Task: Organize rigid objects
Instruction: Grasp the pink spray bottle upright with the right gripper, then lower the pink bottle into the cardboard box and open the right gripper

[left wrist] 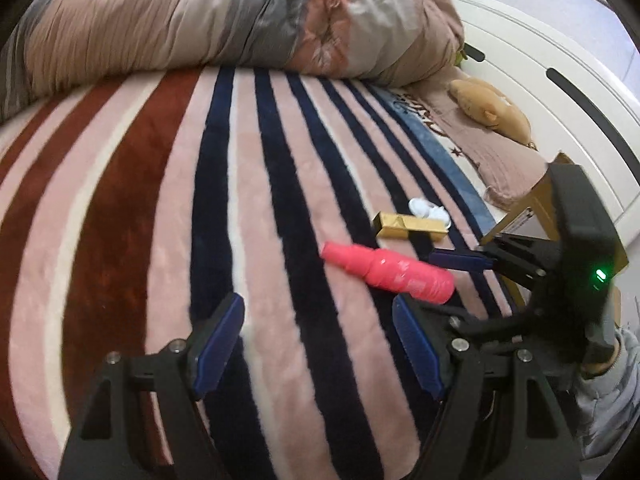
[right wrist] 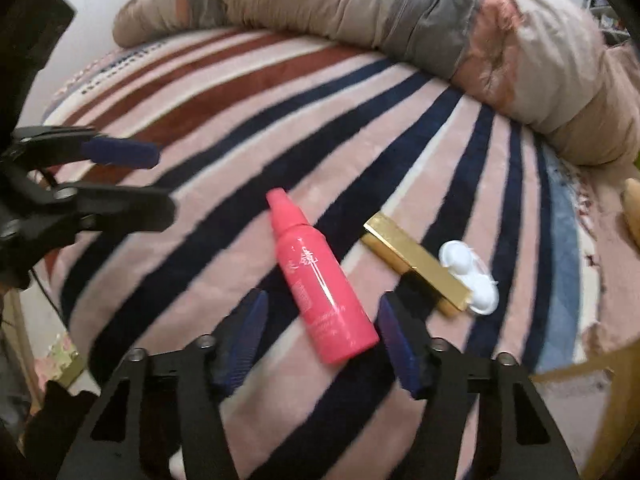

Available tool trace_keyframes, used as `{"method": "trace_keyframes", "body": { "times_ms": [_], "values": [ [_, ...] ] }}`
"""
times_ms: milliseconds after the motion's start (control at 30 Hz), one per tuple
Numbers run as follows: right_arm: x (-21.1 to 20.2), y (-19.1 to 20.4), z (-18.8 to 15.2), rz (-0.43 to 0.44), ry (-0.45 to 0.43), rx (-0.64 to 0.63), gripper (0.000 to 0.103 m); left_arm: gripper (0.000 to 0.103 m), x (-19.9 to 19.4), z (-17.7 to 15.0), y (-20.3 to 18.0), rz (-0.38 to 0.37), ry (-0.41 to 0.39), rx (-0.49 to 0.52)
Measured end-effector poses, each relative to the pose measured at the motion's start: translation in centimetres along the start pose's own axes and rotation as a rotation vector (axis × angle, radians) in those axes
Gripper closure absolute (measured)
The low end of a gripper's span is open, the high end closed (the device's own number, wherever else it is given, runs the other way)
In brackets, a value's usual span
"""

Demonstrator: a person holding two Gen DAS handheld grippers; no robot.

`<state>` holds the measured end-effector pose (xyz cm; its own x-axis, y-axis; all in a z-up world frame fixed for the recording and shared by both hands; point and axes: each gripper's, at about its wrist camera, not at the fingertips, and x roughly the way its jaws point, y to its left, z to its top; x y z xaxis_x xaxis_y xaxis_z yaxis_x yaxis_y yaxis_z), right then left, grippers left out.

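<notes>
With both claws spread and empty, my right gripper (right wrist: pixel 320 340) straddles the bottle (right wrist: pixel 320 280), so I'd close next.

glossy pink bottle (right wrist: pixel 322 286), plush blanket (right wrist: pixel 208 120).

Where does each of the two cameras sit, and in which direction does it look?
Left wrist: on the left gripper, looking along its open fingers over the striped blanket; the right gripper and a grey sleeve show at right.
Right wrist: on the right gripper, looking down at the pink bottle lying between its open fingers; the left gripper enters at left.
Shared: the pink bottle, gold box, white object, rolled duvet.
</notes>
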<state>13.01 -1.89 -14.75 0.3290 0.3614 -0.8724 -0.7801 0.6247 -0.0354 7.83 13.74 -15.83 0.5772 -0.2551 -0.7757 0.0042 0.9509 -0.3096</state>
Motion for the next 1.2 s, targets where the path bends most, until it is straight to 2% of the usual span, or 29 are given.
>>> {"method": "trace_keyframes", "body": {
  "times_ms": [33, 100, 167, 267, 367, 500, 600, 633, 667, 700, 733, 767, 1000, 1200],
  "values": [
    [0.5, -0.5, 0.1, 0.008, 0.009, 0.007, 0.054, 0.029, 0.2, -0.1, 0.1, -0.005, 0.002, -0.003],
    [1.3, -0.9, 0.2, 0.027, 0.019, 0.008, 0.067, 0.029, 0.4, -0.2, 0.2, -0.026, 0.004, -0.014],
    [1.2, -0.9, 0.2, 0.061, 0.010, 0.001, 0.076, 0.029, 0.3, -0.3, 0.1, -0.048, 0.002, -0.020],
    [0.4, -0.5, 0.0, 0.057, -0.001, 0.004, 0.076, 0.029, 0.0, 0.1, -0.5, -0.092, -0.004, -0.020],
    [-1.4, -0.2, 0.0, 0.097, -0.040, 0.026, 0.077, 0.029, -0.5, 0.5, -1.4, -0.179, -0.014, -0.017],
    [-5.7, 0.7, 0.1, 0.158, -0.139, 0.020, 0.077, 0.029, -2.1, 1.4, -3.7, -0.277, -0.052, 0.010],
    [-9.4, 1.4, 0.0, 0.169, -0.225, 0.005, 0.077, 0.029, -4.1, 2.5, -5.8, -0.297, -0.105, 0.040],
    [-10.5, 1.5, -0.1, 0.170, -0.250, 0.003, 0.077, 0.033, -5.0, 2.9, -6.6, -0.311, -0.132, 0.051],
    [-11.7, 1.5, -0.2, 0.170, -0.274, 0.003, 0.077, 0.040, -5.8, 3.2, -7.3, -0.326, -0.152, 0.063],
    [-13.0, 1.3, -0.4, 0.170, -0.298, 0.008, 0.077, 0.046, -7.0, 3.6, -8.6, -0.343, -0.181, 0.090],
    [-14.1, 1.1, -0.6, 0.170, -0.317, 0.012, 0.077, 0.057, -7.6, 4.0, -9.4, -0.345, -0.195, 0.111],
    [-15.1, 0.7, -0.9, 0.169, -0.336, 0.018, 0.076, 0.058, -8.2, 4.2, -10.3, -0.333, -0.209, 0.132],
    [-21.6, -3.2, -4.3, 0.118, -0.456, 0.070, 0.076, 0.060, -10.4, 6.6, -19.2, -0.330, -0.265, 0.287],
    [-24.4, -8.9, -8.4, 0.045, -0.479, 0.165, 0.076, 0.060, -7.7, 8.4, -28.3, -0.319, -0.212, 0.434]
  ]
}}
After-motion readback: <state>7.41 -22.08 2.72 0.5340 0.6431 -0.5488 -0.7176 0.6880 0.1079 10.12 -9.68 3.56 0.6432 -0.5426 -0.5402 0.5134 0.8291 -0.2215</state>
